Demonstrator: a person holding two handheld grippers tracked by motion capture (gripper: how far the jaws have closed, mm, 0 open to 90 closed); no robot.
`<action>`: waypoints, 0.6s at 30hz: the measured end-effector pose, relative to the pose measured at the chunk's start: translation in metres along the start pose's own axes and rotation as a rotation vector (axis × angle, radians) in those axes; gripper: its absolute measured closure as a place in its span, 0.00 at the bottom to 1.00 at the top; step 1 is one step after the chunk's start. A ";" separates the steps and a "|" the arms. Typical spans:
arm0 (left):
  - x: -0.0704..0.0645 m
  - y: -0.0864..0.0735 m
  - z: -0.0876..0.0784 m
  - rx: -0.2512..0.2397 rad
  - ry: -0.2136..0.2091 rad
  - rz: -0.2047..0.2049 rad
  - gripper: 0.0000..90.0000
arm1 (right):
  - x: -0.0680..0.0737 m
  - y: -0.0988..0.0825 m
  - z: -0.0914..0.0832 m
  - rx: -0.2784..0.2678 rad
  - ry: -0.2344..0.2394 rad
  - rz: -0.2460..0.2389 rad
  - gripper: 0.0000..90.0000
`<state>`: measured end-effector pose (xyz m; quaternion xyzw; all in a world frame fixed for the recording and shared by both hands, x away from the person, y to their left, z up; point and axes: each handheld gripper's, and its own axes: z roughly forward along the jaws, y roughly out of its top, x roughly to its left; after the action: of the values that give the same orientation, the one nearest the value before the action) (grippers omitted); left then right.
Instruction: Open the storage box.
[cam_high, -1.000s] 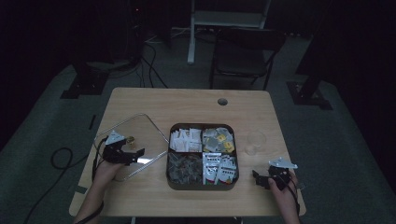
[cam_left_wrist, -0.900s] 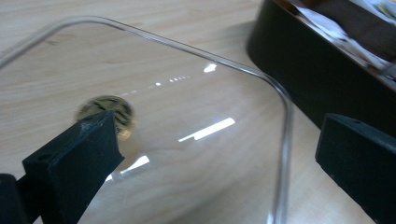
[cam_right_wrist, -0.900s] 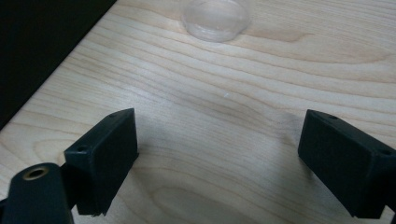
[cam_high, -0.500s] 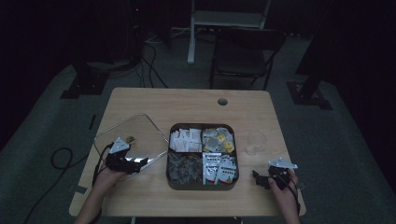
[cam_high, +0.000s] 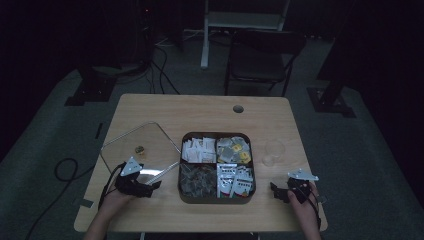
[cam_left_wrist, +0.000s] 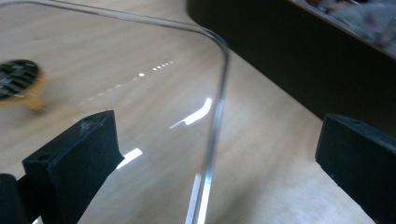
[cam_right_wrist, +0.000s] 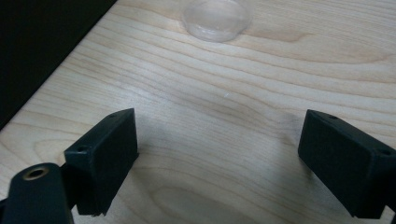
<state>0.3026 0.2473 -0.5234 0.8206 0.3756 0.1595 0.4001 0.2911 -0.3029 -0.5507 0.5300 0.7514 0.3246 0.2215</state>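
Note:
A dark square tray (cam_high: 216, 198) with four compartments of packets sits mid-table. Its clear lid (cam_high: 150, 145) lies flat to the left with a small round thing (cam_high: 139, 149) on it. My left gripper (cam_high: 151, 187) is open at the lid's near right corner. In the left gripper view the lid's rounded edge (cam_left_wrist: 219, 93) runs between the open jaws of the left gripper (cam_left_wrist: 217, 130), with the tray wall (cam_left_wrist: 289, 60) beyond. My right gripper (cam_high: 275, 192) rests open right of the tray. The right gripper (cam_right_wrist: 217, 126) has bare wood between its jaws.
A small clear round dish (cam_high: 274, 149) stands on the table right of the tray, and this dish (cam_right_wrist: 217, 18) lies ahead of the right jaws. The table's far part has a cable hole (cam_high: 238, 108). A chair (cam_high: 260, 55) stands behind the table.
My left gripper has slid toward the near edge of the table, down to the lid's near corner. The right gripper has stayed put.

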 end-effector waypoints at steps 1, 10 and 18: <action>-0.002 -0.001 0.000 0.003 -0.009 0.006 0.01 | 0.000 0.000 0.000 0.000 0.000 0.000 0.13; -0.023 -0.003 0.000 0.012 -0.029 0.069 0.01 | 0.000 0.000 0.000 0.000 0.000 0.000 0.13; -0.038 -0.009 0.008 0.054 -0.048 0.114 0.01 | 0.000 0.000 0.000 0.000 0.000 0.000 0.13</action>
<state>0.2772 0.2184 -0.5341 0.8548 0.3224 0.1521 0.3772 0.2911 -0.3028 -0.5508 0.5301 0.7513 0.3247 0.2217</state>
